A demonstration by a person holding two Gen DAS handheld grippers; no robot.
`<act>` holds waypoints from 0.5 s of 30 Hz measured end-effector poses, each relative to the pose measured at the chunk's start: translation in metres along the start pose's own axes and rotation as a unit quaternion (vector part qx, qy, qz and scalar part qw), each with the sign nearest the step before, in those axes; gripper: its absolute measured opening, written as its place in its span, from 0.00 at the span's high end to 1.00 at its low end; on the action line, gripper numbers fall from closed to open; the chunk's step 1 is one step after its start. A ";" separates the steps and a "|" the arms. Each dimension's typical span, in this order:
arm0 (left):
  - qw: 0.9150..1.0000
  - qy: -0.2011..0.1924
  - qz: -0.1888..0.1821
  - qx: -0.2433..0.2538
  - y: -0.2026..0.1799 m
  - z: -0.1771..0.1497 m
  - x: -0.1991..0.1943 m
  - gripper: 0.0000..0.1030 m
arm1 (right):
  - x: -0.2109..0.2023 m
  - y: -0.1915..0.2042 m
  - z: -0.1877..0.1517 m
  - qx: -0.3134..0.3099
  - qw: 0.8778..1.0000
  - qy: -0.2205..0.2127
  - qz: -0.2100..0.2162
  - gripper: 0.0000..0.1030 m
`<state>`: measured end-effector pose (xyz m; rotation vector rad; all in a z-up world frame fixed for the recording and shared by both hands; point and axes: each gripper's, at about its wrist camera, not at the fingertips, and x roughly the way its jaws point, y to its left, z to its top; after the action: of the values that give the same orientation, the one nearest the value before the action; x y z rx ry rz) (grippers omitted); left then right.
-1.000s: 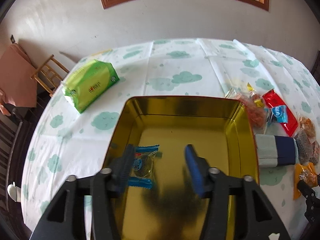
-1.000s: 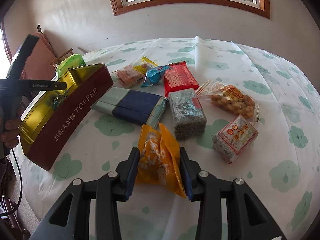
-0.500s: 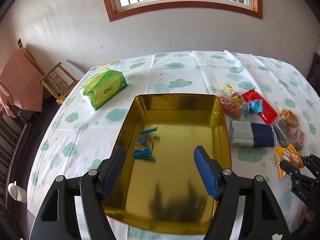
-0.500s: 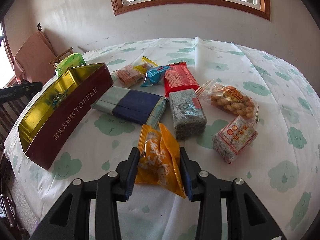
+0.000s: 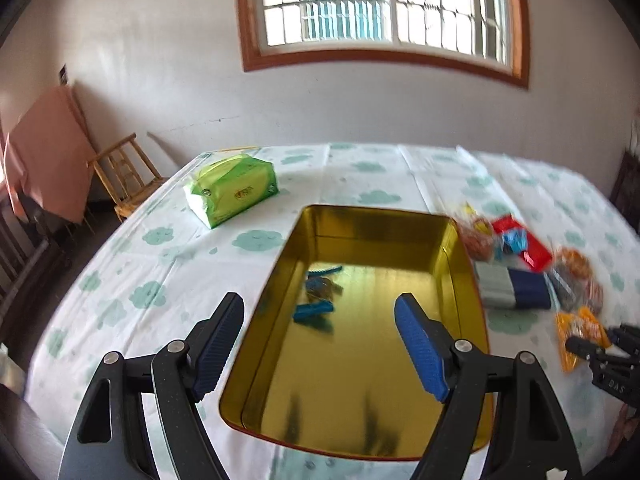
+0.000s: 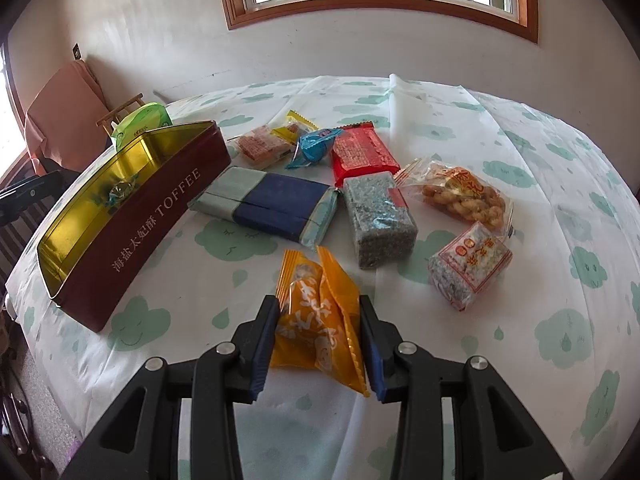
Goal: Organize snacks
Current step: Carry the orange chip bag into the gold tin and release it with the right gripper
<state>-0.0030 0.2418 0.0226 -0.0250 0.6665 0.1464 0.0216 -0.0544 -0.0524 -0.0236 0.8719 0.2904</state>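
From your left wrist view, your left gripper point(image 5: 320, 344) hangs over the gold-lined tin point(image 5: 460, 280) with its jaws spread wide and nothing between them; they have just been opening. One blue-wrapped candy point(image 5: 318, 290) lies on the tin's floor near the left wall. A green tissue pack point(image 5: 232, 190) sits on the worktop point(image 5: 140, 264) beyond the tin, and the loose snacks lie to the tin's right.

From your right wrist view, your right gripper point(image 6: 320, 340) has its jaws clamped on the orange snack packets point(image 6: 320, 320), which touch the cloud-print cloth. The tin point(image 6: 160, 216) stands to the left, and a blue-and-grey pack point(image 6: 272, 202) and a grey speckled bar point(image 6: 378, 220) lie just beyond the packets.
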 end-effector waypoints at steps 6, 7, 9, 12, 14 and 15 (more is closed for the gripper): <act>0.994 -0.006 -0.014 -0.105 0.059 -0.009 0.015 0.27 | -0.010 0.007 0.008 -0.001 1.000 -0.010 0.002 0.62; 0.993 -0.004 -0.010 -0.116 0.066 -0.011 0.018 0.27 | -0.012 0.008 0.011 -0.002 1.000 -0.013 0.002 0.62; 0.991 -0.003 -0.003 -0.137 0.080 -0.014 0.023 0.27 | -0.017 0.012 0.018 -0.001 1.000 -0.020 0.007 0.62; 0.986 -0.011 0.011 -0.164 0.096 -0.018 0.027 0.27 | -0.025 0.021 0.033 -0.002 0.999 -0.030 0.019 0.62; 0.983 -0.014 0.013 -0.181 0.106 -0.021 0.030 0.27 | -0.031 0.031 0.044 -0.010 0.999 -0.040 0.026 0.62; 0.981 -0.014 0.012 -0.191 0.111 -0.022 0.032 0.27 | -0.034 0.038 0.052 -0.015 0.998 -0.046 0.032 0.62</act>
<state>-0.0075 0.3543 -0.0115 -0.3834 0.6020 0.2950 0.0301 -0.0184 0.0103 -0.0099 0.7786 0.3625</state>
